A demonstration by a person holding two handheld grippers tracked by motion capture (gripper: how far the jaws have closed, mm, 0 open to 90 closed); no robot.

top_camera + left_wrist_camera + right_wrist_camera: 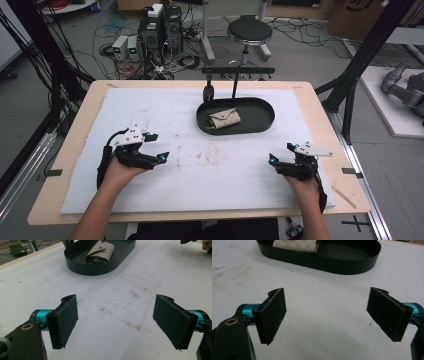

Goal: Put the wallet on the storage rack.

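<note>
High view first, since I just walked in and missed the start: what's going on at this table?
A person holds a two-jaw gripper in each hand over a stained white mat. The left gripper and right gripper both hover open and empty, apart from everything. Farther back, a black oval tray holds a small beige patterned pouch. Nothing is being handled at the moment.

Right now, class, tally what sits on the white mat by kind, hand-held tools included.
Black oval tray: 1
Beige folded pouch, in the tray: 1
Hand-held tools, left tool and right tool, both open: 2
Total: 4
</note>
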